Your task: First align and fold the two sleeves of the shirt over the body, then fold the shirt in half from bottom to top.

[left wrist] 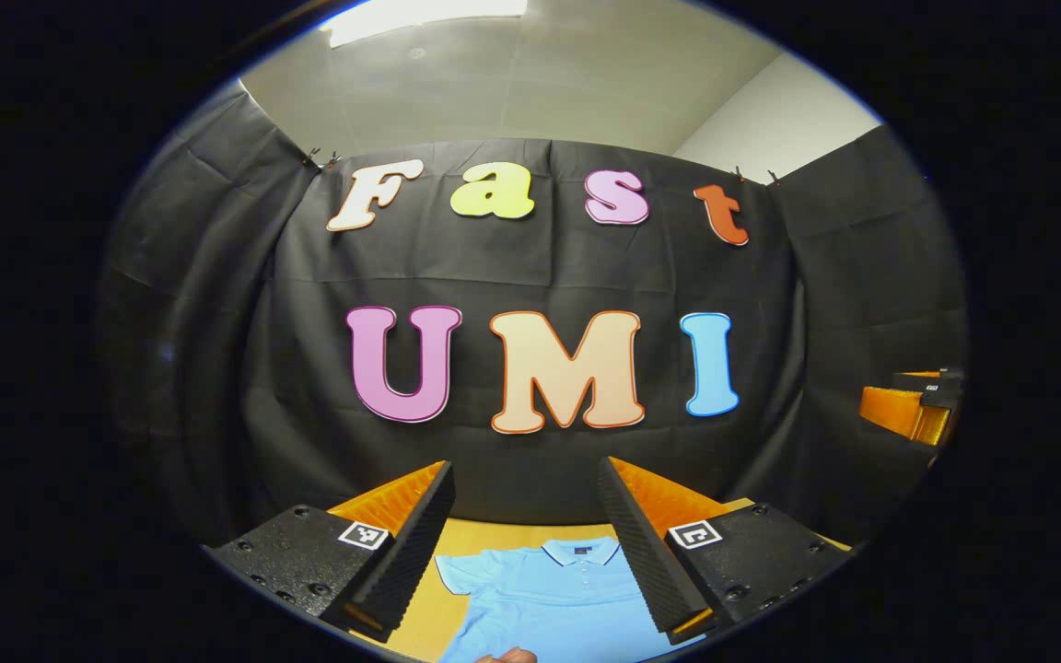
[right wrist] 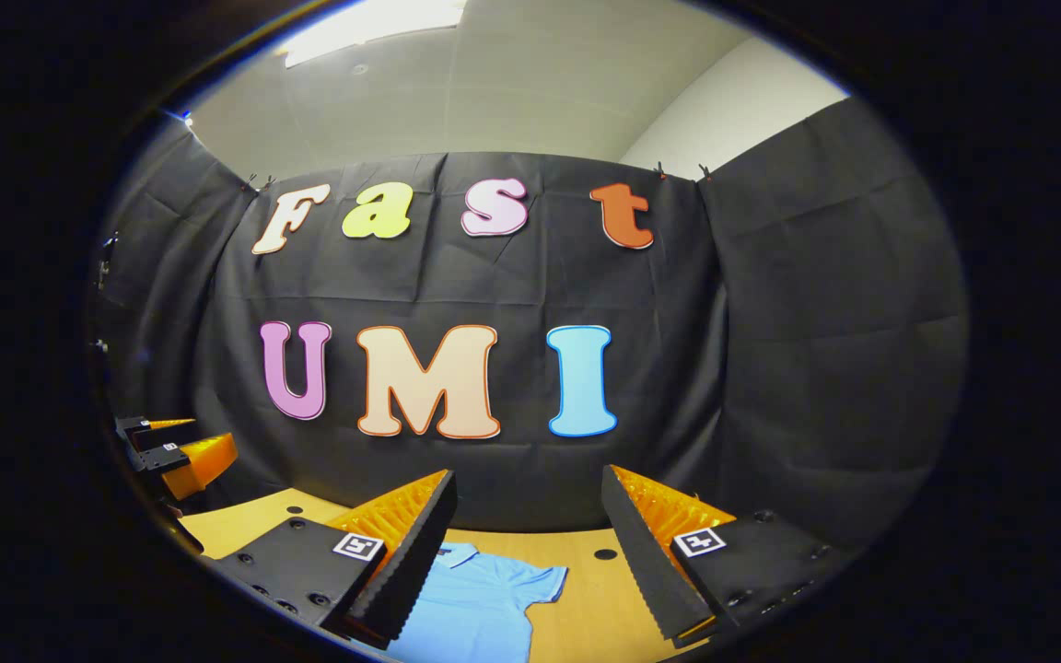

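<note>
A light blue polo shirt [left wrist: 549,599] lies flat on the wooden table [left wrist: 425,617], collar toward the back wall, one short sleeve spread out to the left. My left gripper [left wrist: 526,470] hovers above it, open, nothing between its fingers. In the right gripper view the shirt [right wrist: 480,599] lies low and left of centre, its other sleeve spread to the right. My right gripper [right wrist: 528,475] is held above the table, open and holding nothing. Each gripper sees the other off to the side: the right gripper [left wrist: 917,405] and the left gripper [right wrist: 167,451], both raised in the air.
The black cloth wall [left wrist: 530,276] closes the back and sides of the booth. A fingertip of a hand [left wrist: 507,656] rests at the shirt's near edge. The table [right wrist: 586,599] has a small dark hole [right wrist: 606,554] right of the shirt.
</note>
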Available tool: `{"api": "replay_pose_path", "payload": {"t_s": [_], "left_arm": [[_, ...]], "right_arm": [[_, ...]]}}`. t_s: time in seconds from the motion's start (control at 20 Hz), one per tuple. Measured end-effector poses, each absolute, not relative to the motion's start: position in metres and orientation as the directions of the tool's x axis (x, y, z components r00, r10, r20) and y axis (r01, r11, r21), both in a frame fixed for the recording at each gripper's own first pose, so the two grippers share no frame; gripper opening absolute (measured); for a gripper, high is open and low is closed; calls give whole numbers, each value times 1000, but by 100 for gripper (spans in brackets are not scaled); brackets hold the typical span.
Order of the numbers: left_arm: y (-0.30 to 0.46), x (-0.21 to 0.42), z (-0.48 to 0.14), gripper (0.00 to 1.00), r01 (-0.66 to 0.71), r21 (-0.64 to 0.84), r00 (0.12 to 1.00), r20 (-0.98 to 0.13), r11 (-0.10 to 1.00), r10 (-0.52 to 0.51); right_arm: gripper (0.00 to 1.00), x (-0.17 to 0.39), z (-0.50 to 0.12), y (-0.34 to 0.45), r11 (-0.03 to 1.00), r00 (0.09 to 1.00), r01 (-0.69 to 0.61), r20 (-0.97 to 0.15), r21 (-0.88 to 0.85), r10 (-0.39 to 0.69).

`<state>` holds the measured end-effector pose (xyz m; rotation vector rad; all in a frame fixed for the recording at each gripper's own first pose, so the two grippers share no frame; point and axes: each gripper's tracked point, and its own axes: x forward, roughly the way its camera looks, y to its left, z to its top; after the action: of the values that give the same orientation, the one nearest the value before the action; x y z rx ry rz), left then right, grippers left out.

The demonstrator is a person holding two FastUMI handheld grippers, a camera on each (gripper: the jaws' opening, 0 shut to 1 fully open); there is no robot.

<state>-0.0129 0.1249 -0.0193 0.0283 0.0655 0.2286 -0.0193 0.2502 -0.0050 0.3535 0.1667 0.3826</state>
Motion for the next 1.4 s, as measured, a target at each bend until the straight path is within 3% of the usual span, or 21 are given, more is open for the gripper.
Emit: {"api": "replay_pose_path", "payload": {"t_s": [0.85,1.4], "left_arm": [[224,12,-34,94,-313,99,942,-93,945,322],[247,37,-62,94,-312,116,934,-143,943,326]], "right_arm": [[98,80,-159,350,918,854,-314,-351,242,385],[99,113,-284,397,929,747,-317,-554,190,368]]}}
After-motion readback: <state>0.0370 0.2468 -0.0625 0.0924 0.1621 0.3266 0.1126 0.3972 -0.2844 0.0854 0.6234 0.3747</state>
